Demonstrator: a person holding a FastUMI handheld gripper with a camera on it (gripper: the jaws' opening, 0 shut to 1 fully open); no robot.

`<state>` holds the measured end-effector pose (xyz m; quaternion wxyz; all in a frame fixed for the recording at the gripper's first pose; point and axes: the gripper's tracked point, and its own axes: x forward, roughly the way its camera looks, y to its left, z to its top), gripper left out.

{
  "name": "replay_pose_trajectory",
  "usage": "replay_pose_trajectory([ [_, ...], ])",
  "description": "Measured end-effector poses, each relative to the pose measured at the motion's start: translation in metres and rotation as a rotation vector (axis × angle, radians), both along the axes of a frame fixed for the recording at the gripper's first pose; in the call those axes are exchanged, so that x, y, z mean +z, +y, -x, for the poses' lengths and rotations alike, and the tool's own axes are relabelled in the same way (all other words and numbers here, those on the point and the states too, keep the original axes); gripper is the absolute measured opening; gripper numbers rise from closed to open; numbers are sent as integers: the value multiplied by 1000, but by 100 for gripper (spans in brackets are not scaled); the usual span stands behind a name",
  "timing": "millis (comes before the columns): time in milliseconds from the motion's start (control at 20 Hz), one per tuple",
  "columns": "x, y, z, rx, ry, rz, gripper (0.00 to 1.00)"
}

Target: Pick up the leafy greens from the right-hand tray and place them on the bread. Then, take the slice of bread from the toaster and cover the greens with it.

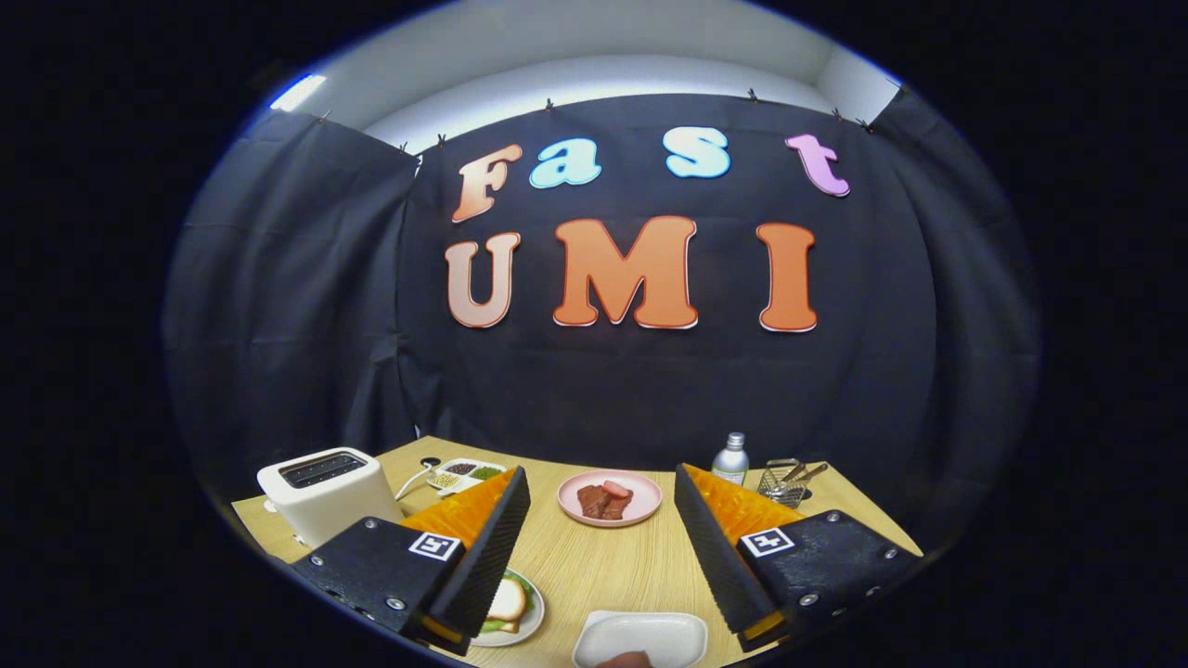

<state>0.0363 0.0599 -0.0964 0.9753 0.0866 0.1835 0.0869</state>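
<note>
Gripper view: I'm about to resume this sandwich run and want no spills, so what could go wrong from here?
1. The claw is open and holds nothing, while the sandwich plate, bread and greens on it, lies half hidden under its left finger; lowering blindly could knock it.
2. The toaster stands near the table edge; reaching into its slot may nudge it.

1. A pink plate (610, 499) of brown meat pieces (601, 502) sits on the wooden table (594, 557) ahead of me.
2. Beyond it, to the right — a small bottle (730, 458) beside a wire basket (781, 484) of utensils.
3. Left, near the wall — a divided dish (464, 474) of seeds and greens.
</note>
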Motion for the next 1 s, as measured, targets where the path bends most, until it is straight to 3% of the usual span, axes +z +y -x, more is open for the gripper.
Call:
replay_pose_trajectory([
  [400, 48, -4, 7, -36, -150, 34, 94],
  [1000, 70, -36, 22, -131, -207, 26, 95],
])
